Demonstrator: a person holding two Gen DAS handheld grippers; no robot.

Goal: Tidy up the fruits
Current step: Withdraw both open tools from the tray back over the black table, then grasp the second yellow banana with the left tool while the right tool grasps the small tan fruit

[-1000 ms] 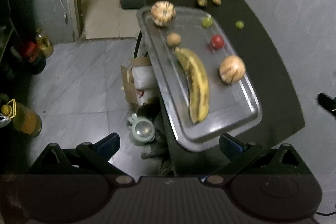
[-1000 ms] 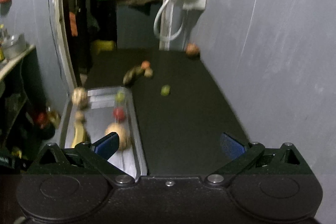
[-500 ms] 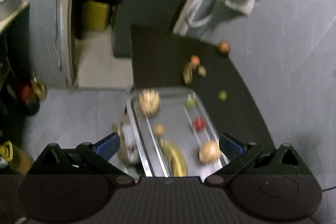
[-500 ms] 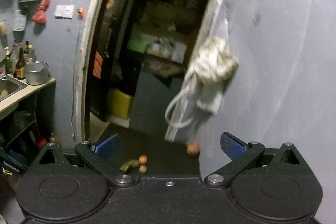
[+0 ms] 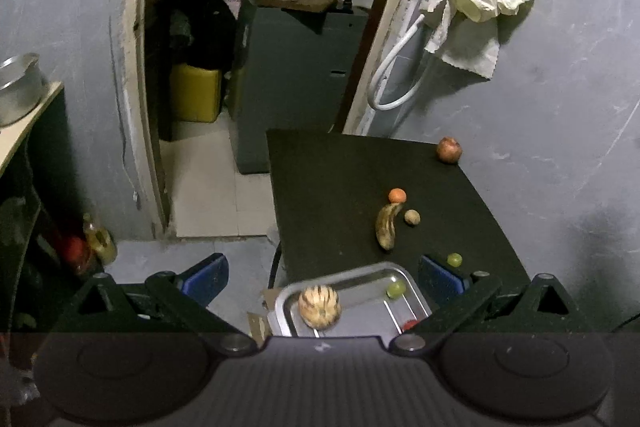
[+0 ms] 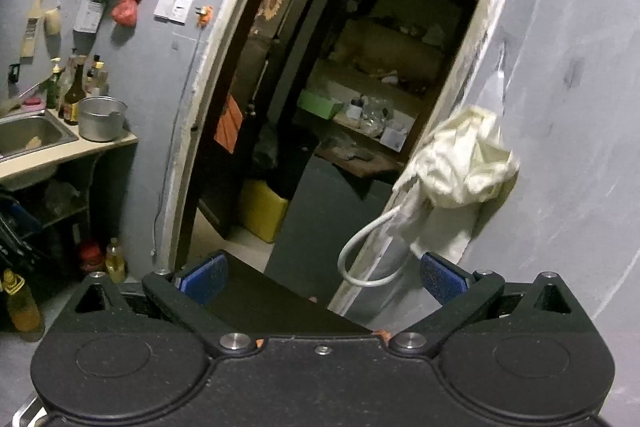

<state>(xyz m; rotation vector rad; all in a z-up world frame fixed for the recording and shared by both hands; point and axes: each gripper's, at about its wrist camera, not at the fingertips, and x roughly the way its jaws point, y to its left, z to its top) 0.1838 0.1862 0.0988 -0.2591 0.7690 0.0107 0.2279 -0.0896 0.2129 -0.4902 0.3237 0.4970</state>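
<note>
You are holding the left hand-held gripper [image 5: 322, 277] released, its blue fingertips [image 5: 206, 277] spread wide and grasping nothing, above the near end of the dark worktop [image 5: 332, 187]. Between them a metal tray [image 5: 360, 301] is showing at the bottom of the left wrist view. In the tray a striped round fruit [image 5: 319, 307] is sitting near the far left corner, a green grape [image 5: 395, 289] is lying near the far right corner, and a red fruit [image 5: 410, 325] is peeking out at the near right, mostly hidden by the gripper body. On the bare worktop beyond the tray a spotted banana [image 5: 387, 225] is lying, with an orange fruit [image 5: 397, 195] touching or just beside its far tip and a small brown fruit [image 5: 412, 217] just beside it on the right. A second green grape [image 5: 454, 259] is lying near the tray's right edge, and a reddish round fruit [image 5: 449, 149] is resting at the far corner by the wall.

You are also holding the right hand-held gripper [image 6: 322, 277] released and empty, pointing toward a doorway [image 6: 360, 87]; only the worktop's far corner [image 6: 260, 299] is showing there, and the orange sliver at the gripper body's edge is possibly a fruit.
</note>
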